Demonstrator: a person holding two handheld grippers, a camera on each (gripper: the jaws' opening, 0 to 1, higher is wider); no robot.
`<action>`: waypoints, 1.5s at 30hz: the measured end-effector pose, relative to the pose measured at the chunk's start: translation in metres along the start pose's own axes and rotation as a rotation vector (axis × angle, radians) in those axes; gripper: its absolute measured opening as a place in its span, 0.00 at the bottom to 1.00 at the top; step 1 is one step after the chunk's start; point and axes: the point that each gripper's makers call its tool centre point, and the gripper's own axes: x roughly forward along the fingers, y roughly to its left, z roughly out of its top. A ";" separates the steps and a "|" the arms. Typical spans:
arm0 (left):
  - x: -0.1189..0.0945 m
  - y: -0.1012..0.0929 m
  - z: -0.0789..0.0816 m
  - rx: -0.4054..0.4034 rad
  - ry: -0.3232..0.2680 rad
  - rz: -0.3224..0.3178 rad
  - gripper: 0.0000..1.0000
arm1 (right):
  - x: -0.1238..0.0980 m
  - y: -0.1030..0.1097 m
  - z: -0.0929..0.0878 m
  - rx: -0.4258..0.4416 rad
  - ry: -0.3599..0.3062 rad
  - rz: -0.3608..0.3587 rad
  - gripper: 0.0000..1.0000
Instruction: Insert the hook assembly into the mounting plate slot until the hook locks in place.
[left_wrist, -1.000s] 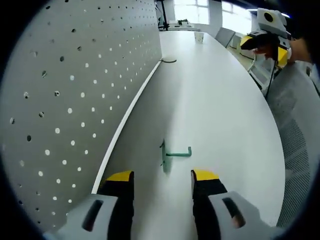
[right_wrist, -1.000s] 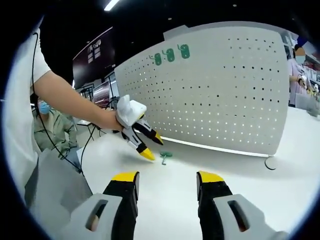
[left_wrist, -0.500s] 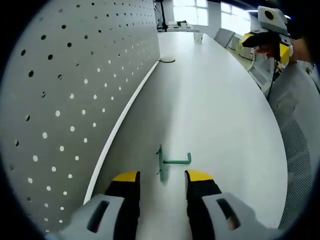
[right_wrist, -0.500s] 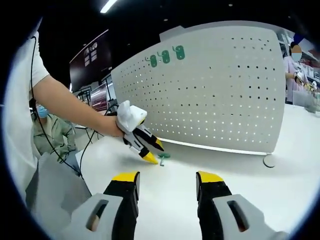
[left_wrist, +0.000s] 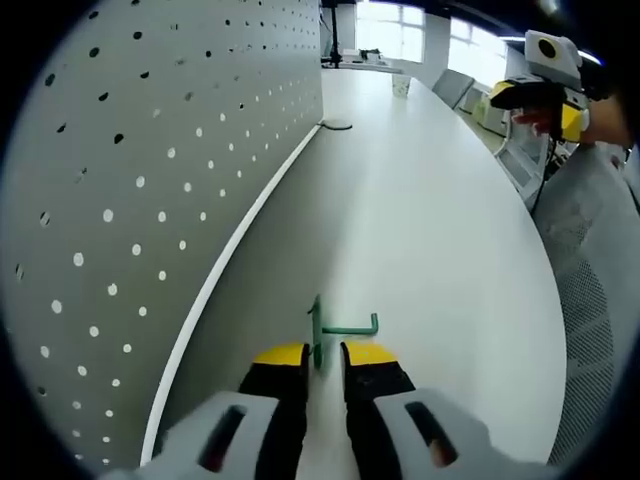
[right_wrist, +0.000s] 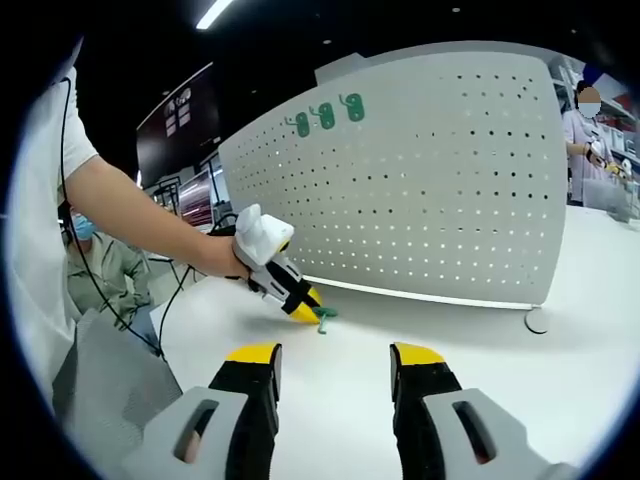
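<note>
A green hook lies on the white table, close to the foot of the grey pegboard. Its flat plate stands edge-on between the yellow tips of my left gripper, whose jaws have closed in on the plate with a narrow gap. In the right gripper view, the left gripper points down at the hook in front of the pegboard. My right gripper hangs open over the table, holding nothing, well back from the hook. It also appears as the right gripper raised at the far right.
Three green hooks hang at the pegboard's top left. A round foot holds the board's right end. A cup stands far down the table. A mesh chair borders the table's right edge. A person sits behind.
My left gripper moved forward onto the hook and its jaws closed from wide apart to a narrow gap around the plate. The right gripper stayed open and barely moved.
</note>
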 end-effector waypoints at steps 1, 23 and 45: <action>0.000 0.000 0.000 -0.009 -0.003 0.001 0.10 | 0.000 0.000 0.000 0.000 0.000 0.000 0.41; 0.001 0.004 0.002 0.002 -0.018 0.043 0.02 | 0.000 0.000 -0.002 -0.016 0.013 -0.002 0.42; -0.035 0.010 0.043 -0.017 -0.232 0.139 0.01 | -0.002 -0.002 0.004 -0.013 -0.011 -0.003 0.42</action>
